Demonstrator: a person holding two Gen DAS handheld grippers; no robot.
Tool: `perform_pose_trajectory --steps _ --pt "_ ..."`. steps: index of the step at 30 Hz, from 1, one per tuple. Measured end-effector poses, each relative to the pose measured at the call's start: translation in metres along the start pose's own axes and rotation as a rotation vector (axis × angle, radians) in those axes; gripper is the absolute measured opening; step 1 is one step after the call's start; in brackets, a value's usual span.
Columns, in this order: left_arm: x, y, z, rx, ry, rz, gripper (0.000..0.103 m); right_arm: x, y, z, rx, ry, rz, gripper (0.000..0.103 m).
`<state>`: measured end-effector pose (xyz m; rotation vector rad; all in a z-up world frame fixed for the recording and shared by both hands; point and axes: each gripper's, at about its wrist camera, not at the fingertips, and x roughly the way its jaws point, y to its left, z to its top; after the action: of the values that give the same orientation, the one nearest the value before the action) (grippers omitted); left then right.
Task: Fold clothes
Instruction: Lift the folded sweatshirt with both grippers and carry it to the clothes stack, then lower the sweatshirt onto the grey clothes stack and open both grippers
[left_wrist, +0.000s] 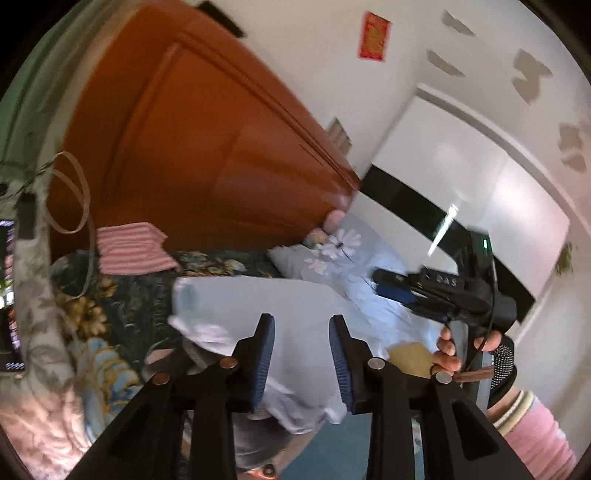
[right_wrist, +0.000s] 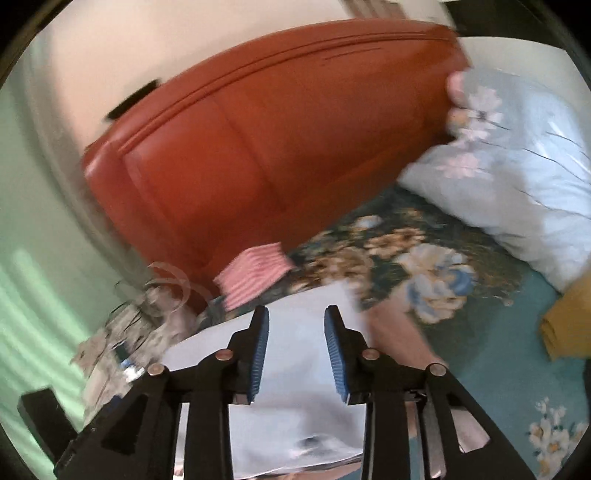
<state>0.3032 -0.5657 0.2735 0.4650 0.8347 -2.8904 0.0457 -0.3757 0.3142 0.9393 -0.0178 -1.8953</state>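
The pale blue cloth garment lies loosely spread on the dark floral bedspread, filling the lower centre of both views. The striped pink folded cloth rests at mid-left beneath the red-brown wooden headboard.

Risk, as a judgement: both views are motion-blurred, and a hasty closure could pinch bedspread along with garment, or catch one layer only, skewing the fold.

The left gripper and right gripper each hover above the garment with jaws parted, holding nothing.
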Motion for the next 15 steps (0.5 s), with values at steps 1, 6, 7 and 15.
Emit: perform_pose_trajectory --steps 1,6,7,15 --pt "0.006 -0.005 -0.004 0.018 0.014 0.008 0.035 0.004 0.013 -0.005 -0.045 0.023 0.015 0.041" --pt "0.021 -0.002 -0.016 0.030 0.054 0.013 0.035 0.021 0.047 -0.045 -0.259 0.116 -0.003 0.042" --pt "0.023 0.000 -0.019 0.028 0.060 0.013 0.035 0.024 0.048 -0.053 -0.286 0.126 -0.016 0.042" --pt "0.037 0.013 -0.036 0.012 0.100 0.005 0.035 0.051 0.007 -0.068 -0.197 0.157 -0.133 0.042"
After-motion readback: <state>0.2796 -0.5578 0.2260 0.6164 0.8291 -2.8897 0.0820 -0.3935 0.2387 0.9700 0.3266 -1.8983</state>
